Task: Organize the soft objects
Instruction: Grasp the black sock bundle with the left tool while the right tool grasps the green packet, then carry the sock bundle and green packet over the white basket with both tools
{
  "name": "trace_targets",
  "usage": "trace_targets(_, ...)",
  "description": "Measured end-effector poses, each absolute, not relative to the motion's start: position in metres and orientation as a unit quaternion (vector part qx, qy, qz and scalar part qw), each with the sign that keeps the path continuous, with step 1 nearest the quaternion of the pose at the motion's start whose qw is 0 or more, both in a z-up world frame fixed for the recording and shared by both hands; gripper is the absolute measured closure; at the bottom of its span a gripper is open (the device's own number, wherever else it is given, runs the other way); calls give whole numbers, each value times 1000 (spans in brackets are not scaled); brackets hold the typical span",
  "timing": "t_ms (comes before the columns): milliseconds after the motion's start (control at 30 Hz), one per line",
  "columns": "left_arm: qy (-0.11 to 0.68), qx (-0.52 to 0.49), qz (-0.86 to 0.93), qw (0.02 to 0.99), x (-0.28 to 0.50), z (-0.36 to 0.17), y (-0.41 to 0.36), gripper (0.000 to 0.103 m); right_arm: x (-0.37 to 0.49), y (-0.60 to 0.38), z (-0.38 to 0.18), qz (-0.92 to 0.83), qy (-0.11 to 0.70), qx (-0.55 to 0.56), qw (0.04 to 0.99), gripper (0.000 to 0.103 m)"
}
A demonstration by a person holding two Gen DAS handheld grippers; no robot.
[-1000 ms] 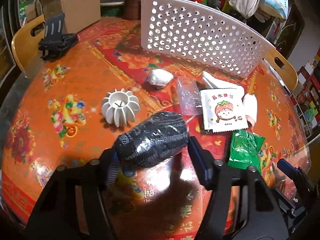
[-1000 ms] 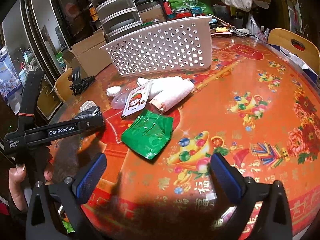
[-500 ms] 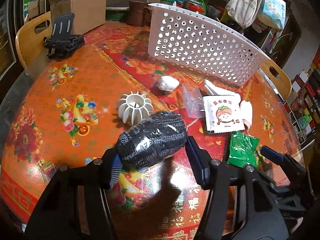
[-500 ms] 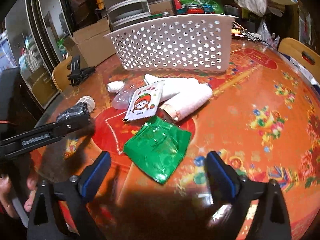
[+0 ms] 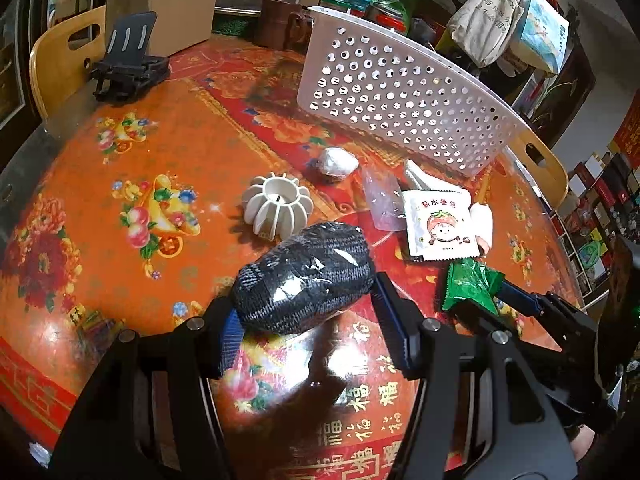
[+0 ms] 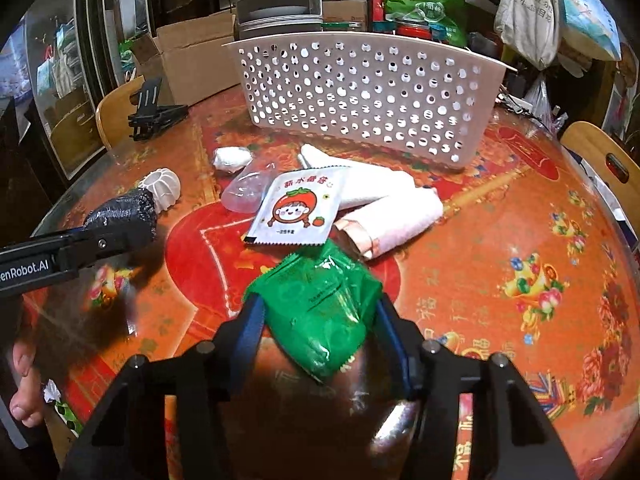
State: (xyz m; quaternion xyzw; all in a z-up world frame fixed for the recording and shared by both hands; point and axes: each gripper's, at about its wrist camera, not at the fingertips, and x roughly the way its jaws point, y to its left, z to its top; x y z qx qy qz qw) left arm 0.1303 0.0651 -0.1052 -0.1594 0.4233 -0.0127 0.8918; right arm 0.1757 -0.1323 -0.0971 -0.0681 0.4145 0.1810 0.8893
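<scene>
A black knit bundle wrapped in clear plastic is clamped between the blue pads of the left gripper, lifted off the orange patterned table; the jaws are closed partway, pressed on both ends of the bundle. In the right wrist view the same bundle is seen at the tip of the left gripper, left of the pile. A green plastic packet is pinched between the pads of the right gripper, jaws narrowed onto its sides; whether the packet is lifted or touching the table cannot be told. From the left wrist view the green packet is seen held at the tip of the right gripper. Just beyond the green packet a white sachet with a cartoon strawberry face is laid over a white rolled cloth, with a clear plastic pouch beside it and a small white wrapped lump further left. A white ribbed plastic ring is set on the table just behind the black bundle. A white perforated basket is standing at the far side of the table, behind the pile. A black folding stand is placed near the far left edge.
</scene>
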Motion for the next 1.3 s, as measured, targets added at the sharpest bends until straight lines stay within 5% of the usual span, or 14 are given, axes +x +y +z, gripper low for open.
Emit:
trace_targets(500, 417, -161, -13, 894, 125, -101, 63, 46, 159, -144, -92, 215, 403, -35, 889, 76)
trace_targets(1300, 361, -98, -34, 927, 137, -28, 33, 46, 150, -198, -22, 210, 322, -5, 923, 77)
